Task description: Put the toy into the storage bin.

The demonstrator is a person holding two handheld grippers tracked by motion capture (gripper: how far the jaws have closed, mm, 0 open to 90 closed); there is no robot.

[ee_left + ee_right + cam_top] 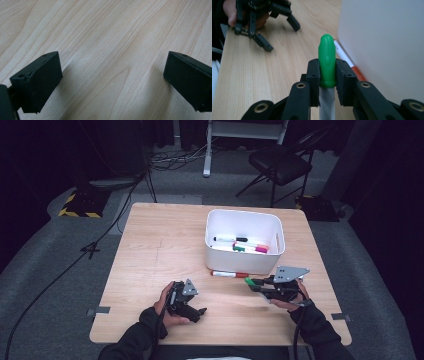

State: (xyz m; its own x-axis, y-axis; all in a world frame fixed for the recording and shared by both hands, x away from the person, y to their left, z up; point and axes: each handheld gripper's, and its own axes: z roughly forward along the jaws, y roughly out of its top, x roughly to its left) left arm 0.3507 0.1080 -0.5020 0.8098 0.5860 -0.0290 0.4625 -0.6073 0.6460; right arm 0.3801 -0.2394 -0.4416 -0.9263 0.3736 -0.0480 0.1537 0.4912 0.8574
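The right gripper (327, 75) is clenching a white marker with a green cap (327, 62) — both black pads are pressing on the cap's base, and the cap's rounded tip is sticking out past them. In the high view this marker (248, 281) is sitting just in front of the white rectangular plastic bin (272, 227), which is holding several more markers. A white marker with a red cap (229, 274) is lying on the light wooden table (150, 250) right against the bin's near wall, beside the held one. The left gripper (112, 82) is resting released near the table's front edge — its jaws are standing wide apart over bare wood, with nothing between them.
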